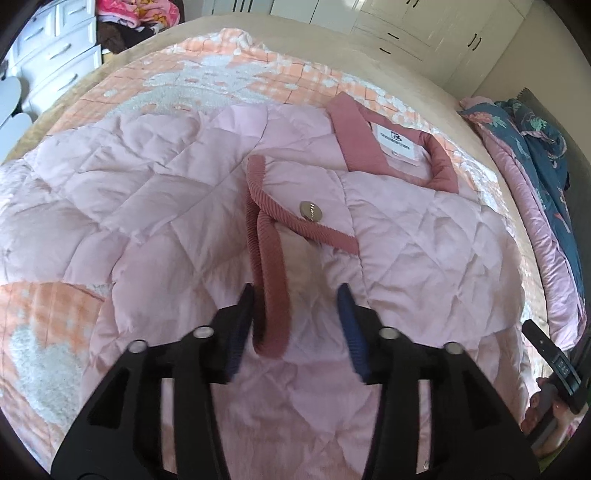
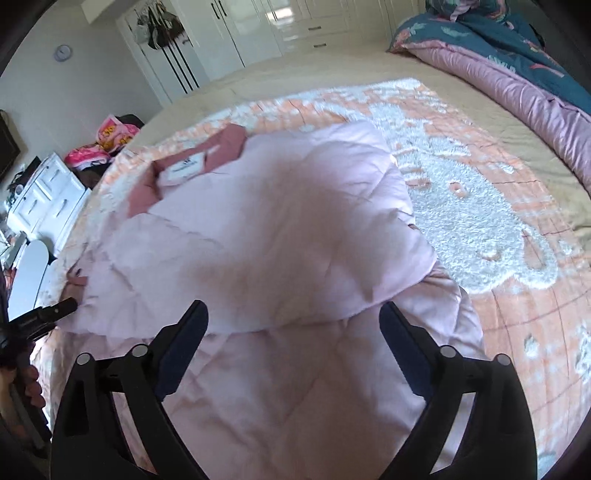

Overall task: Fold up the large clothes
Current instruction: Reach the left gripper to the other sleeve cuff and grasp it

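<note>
1. A pale pink quilted jacket lies spread on a bed, over an orange-and-white fleecy blanket with a white animal figure woven into it.
2. The jacket's darker pink collar points toward the far side of the bed, and a white label shows inside it.
3. A ribbed, dusty-pink cuff loops across the jacket's front, close to a round metal snap button.
4. The left gripper hangs over that cuff with its blue-padded fingers part open; the cuff lies between them, right beside the left-hand pad, but I cannot tell whether it touches, and nothing is pinched.
5. The right gripper stands wide apart above the jacket, holding nothing; a folded-over panel of the jacket lies just ahead of its fingertips.
6. A rolled duvet, teal-patterned outside and mauve inside, lies along the far edge of the bed.
7. White wardrobes and a white chest of drawers stand by the walls.
</note>
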